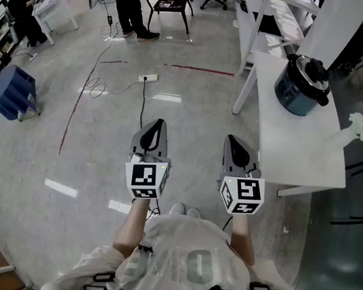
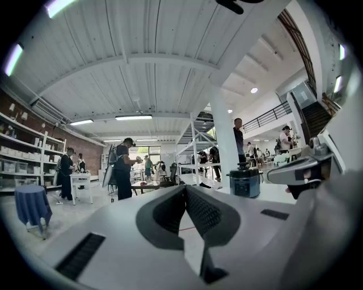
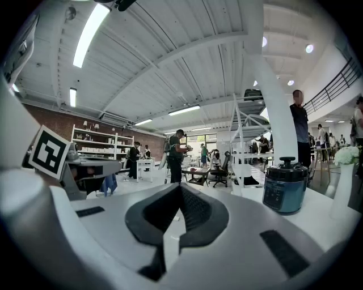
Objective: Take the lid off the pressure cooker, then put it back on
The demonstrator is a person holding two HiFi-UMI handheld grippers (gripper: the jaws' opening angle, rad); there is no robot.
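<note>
Both claws are closed tight on nothing: the left gripper (image 1: 157,128) and the right gripper (image 1: 233,144) hang side by side over bare floor, well short of the white table (image 1: 302,152). On that table stands the pressure cooker (image 1: 303,83), blue-bodied, its black lid (image 1: 312,71) seated on top.

I see a pale polished floor (image 1: 193,109), a white table (image 1: 294,158) at right, a brick wall (image 3: 62,116) with shelves (image 3: 96,141), strip lights (image 3: 89,31) overhead, and what may be a blue-covered stool (image 1: 14,90).
</note>
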